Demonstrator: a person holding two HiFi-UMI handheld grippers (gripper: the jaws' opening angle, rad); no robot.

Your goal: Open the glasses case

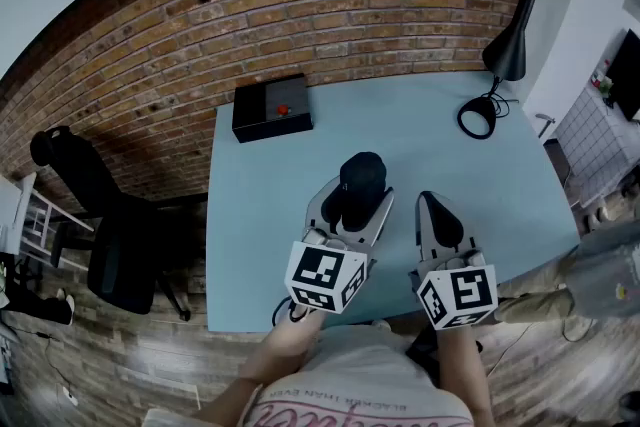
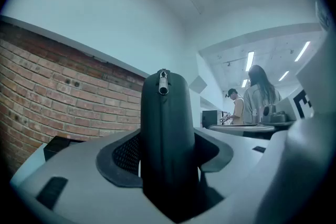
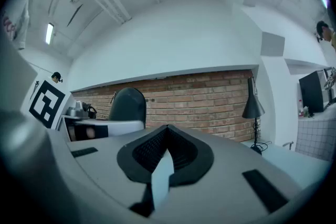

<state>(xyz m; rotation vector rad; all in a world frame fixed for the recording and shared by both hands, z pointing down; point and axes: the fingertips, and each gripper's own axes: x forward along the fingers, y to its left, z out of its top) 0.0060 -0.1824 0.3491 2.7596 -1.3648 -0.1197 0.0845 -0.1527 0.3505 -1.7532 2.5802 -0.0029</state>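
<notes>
A dark, rounded glasses case (image 1: 360, 183) stands on end between the jaws of my left gripper (image 1: 352, 205), above the light blue table (image 1: 400, 135). In the left gripper view the case (image 2: 168, 134) fills the gap between both pads, and its zip pull (image 2: 163, 81) sits at the top, zipped closed. My right gripper (image 1: 436, 218) is to the right of the case, apart from it, jaws together and empty. The right gripper view shows its pads (image 3: 181, 152) meeting, with the case (image 3: 127, 105) off to the left.
A black box (image 1: 272, 109) with a red button sits at the table's back left. A black desk lamp (image 1: 500, 65) stands at the back right. A brick wall (image 1: 250, 5) runs behind the table; a black office chair (image 1: 110, 225) is to the left. People stand in the distance (image 2: 252, 99).
</notes>
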